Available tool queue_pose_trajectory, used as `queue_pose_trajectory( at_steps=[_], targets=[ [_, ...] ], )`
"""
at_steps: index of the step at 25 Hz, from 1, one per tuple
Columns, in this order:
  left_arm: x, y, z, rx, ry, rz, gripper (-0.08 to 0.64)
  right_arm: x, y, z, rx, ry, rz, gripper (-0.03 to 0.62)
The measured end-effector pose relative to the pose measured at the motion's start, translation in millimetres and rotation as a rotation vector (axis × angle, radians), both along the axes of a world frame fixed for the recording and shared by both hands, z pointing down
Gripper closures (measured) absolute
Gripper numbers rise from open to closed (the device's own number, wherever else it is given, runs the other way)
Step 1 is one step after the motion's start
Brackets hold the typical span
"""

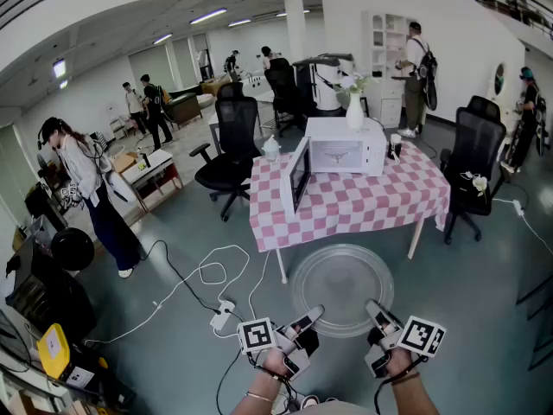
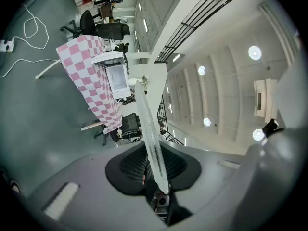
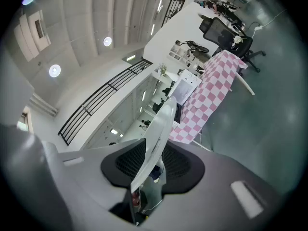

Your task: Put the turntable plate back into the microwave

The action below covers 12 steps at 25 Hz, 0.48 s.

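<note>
A round clear glass turntable plate (image 1: 342,288) hangs level in front of me, above the grey floor. My left gripper (image 1: 308,318) is shut on its near left rim and my right gripper (image 1: 375,312) is shut on its near right rim. In the left gripper view the plate (image 2: 150,134) shows edge-on between the dark pads; in the right gripper view the plate (image 3: 156,143) does too. The white microwave (image 1: 344,146) stands on the pink checked table (image 1: 406,193) further ahead, its door (image 1: 298,178) swung open to the left.
A white vase (image 1: 355,109) with flowers stands on the microwave. Black office chairs (image 1: 232,150) stand left and right of the table. White cables and a power strip (image 1: 222,316) lie on the floor to my left. Several people stand around the room.
</note>
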<state>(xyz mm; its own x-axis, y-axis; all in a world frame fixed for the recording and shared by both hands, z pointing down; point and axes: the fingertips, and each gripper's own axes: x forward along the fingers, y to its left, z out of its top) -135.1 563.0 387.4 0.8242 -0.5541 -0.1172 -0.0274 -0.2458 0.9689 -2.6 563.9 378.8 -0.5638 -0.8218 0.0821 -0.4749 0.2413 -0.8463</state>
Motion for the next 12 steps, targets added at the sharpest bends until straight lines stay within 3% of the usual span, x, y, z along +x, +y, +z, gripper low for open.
queue_pose_trajectory(
  at_steps=[3, 6, 10, 12],
  targets=[
    [-0.7, 0.0, 3.5, -0.001, -0.002, 0.001, 0.506, -0.2, 1.0, 3.9, -0.011, -0.004, 0.005, 0.500],
    [-2.3, -3.3, 3.7, 0.005, 0.002, 0.003, 0.506, 0.8, 3.2, 12.1, -0.084, -0.026, 0.038, 0.500],
    [-6.3, -8.0, 2.2, 0.016, 0.016, 0.005, 0.509, -4.5, -2.7, 5.2, -0.032, -0.012, 0.019, 0.499],
    [-8.2, -11.7, 2.5, 0.020, 0.013, 0.008, 0.508, -5.6, -5.2, 7.1, -0.051, -0.018, 0.032, 0.499]
  ],
)
